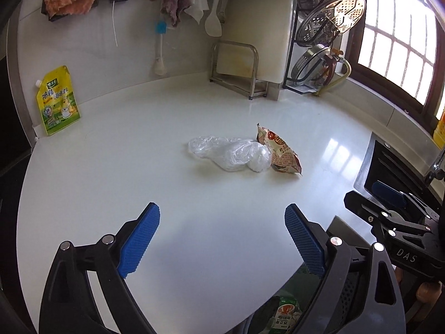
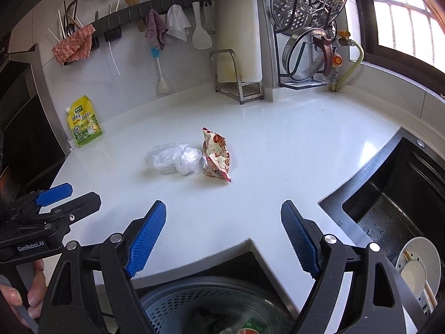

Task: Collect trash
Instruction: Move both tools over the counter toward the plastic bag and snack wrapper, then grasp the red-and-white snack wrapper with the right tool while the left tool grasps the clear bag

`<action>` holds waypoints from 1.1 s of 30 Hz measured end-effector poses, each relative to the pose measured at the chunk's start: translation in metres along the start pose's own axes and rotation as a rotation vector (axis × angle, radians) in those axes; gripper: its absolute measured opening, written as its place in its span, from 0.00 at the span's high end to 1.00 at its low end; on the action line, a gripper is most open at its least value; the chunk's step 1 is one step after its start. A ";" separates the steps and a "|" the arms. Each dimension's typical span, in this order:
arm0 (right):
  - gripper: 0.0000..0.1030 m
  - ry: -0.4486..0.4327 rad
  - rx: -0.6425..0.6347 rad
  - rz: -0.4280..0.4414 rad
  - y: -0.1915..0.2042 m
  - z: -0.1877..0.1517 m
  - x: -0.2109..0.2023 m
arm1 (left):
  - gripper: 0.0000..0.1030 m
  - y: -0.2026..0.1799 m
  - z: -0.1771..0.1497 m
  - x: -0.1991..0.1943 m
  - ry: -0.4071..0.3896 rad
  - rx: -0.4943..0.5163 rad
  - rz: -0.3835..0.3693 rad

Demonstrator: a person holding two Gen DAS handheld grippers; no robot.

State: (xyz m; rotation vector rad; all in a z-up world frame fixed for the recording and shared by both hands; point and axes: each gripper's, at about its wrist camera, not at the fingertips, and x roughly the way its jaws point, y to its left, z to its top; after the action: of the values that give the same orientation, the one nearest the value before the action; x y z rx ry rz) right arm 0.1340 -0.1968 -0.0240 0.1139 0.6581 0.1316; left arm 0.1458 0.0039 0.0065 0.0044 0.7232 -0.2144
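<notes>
With both the left hand-held gripper [image 1: 222, 239] and the right hand-held gripper [image 2: 224, 238] held wide and empty above the worktop [image 1: 194, 208], the crumpled clear plastic bag [image 1: 230, 153] and the snack wrapper [image 1: 279, 150] touching it mid-worktop (well ahead of either) are judged next for grasping and dropping into the bin [image 2: 211, 300] below.

bin [image 2: 178, 303] contents half hidden by tongs, pouch [image 1: 57, 101] print unreadable

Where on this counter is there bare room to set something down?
Bare white countertop lies between the crumpled red-and-cream snack wrapper and the dark sink, and between the wrapper and both open grippers. Crowded: the back wall's metal racks and the centre, with the clear plastic bag.
</notes>
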 end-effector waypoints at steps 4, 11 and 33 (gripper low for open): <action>0.21 0.024 -0.003 0.027 -0.002 0.014 0.024 | 0.11 0.006 0.011 0.015 -0.004 -0.008 0.020; 0.21 0.087 -0.011 0.015 -0.002 0.030 0.075 | 0.11 0.008 0.021 0.047 0.021 -0.007 0.047; 0.63 0.201 -0.055 -0.056 0.001 0.050 0.148 | 0.11 0.010 0.026 0.079 0.073 -0.027 0.045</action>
State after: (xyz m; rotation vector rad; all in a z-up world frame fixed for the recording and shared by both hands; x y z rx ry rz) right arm 0.2803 -0.1755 -0.0735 0.0288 0.8568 0.1077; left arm 0.2222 -0.0038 -0.0264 0.0027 0.7983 -0.1623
